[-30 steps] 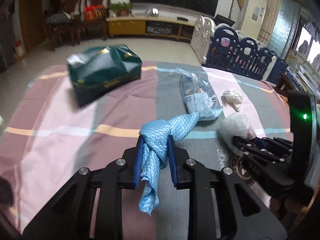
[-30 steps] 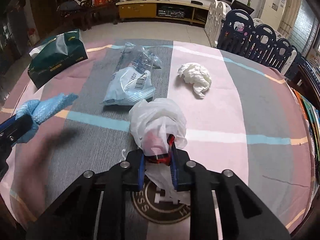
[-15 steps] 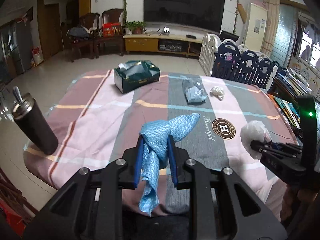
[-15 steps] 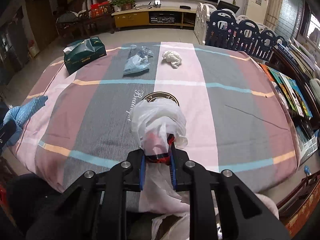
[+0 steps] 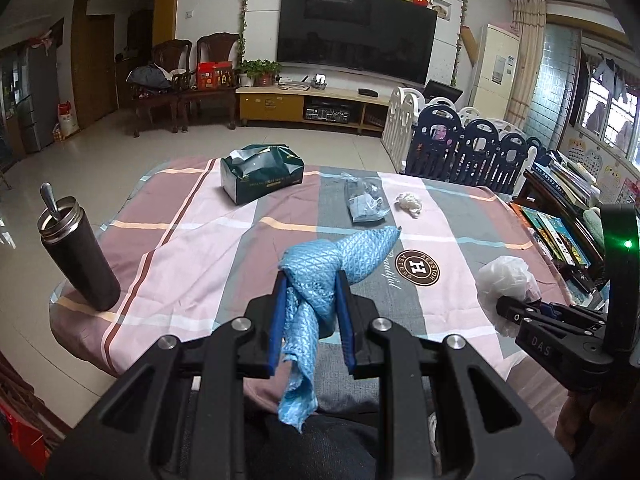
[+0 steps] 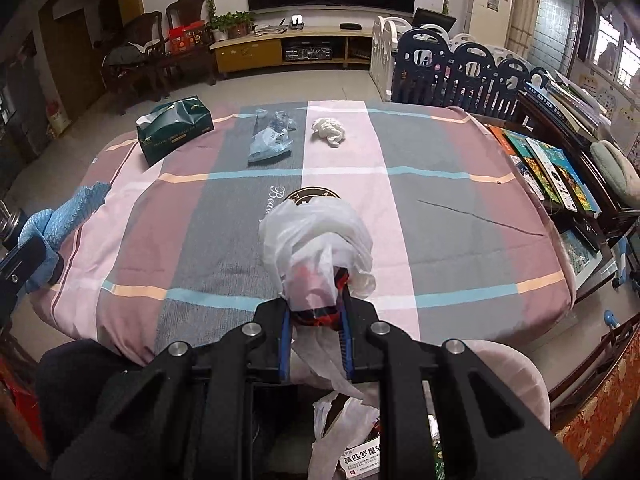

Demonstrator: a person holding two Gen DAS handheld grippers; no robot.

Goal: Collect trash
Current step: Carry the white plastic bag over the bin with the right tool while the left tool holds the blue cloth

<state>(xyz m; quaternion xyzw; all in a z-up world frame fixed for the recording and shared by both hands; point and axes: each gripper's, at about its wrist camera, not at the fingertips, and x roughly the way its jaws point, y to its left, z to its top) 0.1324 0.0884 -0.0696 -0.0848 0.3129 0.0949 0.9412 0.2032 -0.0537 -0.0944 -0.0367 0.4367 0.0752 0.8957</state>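
My left gripper point(image 5: 311, 294) is shut on a knotted blue textured cloth point(image 5: 320, 268), held above the near edge of the table point(image 5: 200, 240). My right gripper point(image 6: 314, 312) is shut on a crumpled white plastic bag point(image 6: 316, 232) with something red inside. In the left wrist view the right gripper point(image 5: 506, 304) and its white bag point(image 5: 506, 276) show at the right. On the far side of the table lie a clear plastic wrapper point(image 6: 270, 138) and a crumpled white tissue point(image 6: 330, 130); the wrapper point(image 5: 366, 202) and the tissue point(image 5: 409, 203) also show in the left wrist view.
A dark green tissue box point(image 5: 260, 178) sits at the far left of the table. A dark steel flask point(image 5: 78, 256) stands on the left corner. Below my right gripper lies a bag with packaging point(image 6: 356, 440). Books point(image 6: 548, 168) fill a shelf on the right, beside a playpen fence point(image 6: 460, 72).
Both grippers have pulled back and risen from over the table's middle to its near edge, keeping hold of the blue cloth and the white bag. The flask has come into view.
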